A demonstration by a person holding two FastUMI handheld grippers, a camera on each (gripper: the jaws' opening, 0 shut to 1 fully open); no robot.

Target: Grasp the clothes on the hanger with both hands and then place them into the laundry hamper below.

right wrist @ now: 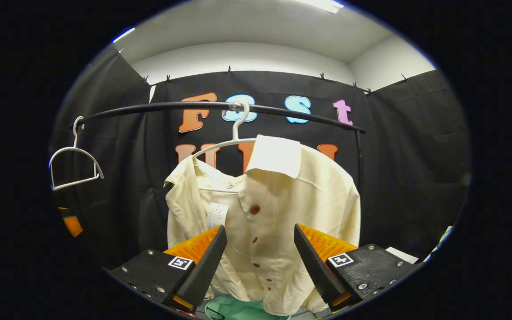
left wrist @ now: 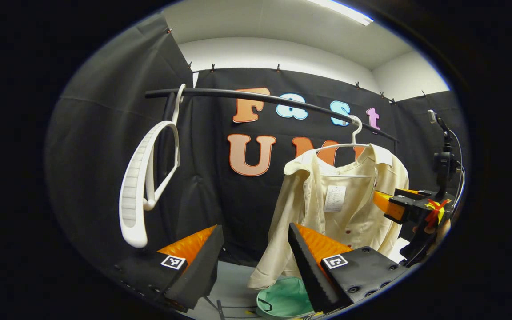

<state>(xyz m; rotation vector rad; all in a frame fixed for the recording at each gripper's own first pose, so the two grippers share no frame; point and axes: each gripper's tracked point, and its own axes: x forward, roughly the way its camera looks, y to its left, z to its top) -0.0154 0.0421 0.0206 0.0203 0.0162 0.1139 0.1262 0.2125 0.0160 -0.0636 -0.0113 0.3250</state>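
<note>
Approaching the cream shirt (right wrist: 278, 209) on its hanger (right wrist: 234, 133), both grippers (left wrist: 251, 253) (right wrist: 260, 262) with fingers wide and empty; next, close on cloth above the green hamper (left wrist: 282, 300).

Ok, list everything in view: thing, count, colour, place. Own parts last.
Rail: one, black, across the booth, up high.
Shirt: one, cream with dark red buttons, on a hanger on the rail.
Hangers: two, white; one carries the shirt, one hangs bare on the rail.
Hamper: one, green, on the floor below the shirt.
Left gripper: jaws open, short of the shirt.
Right gripper: jaws open, facing the shirt front.
</note>
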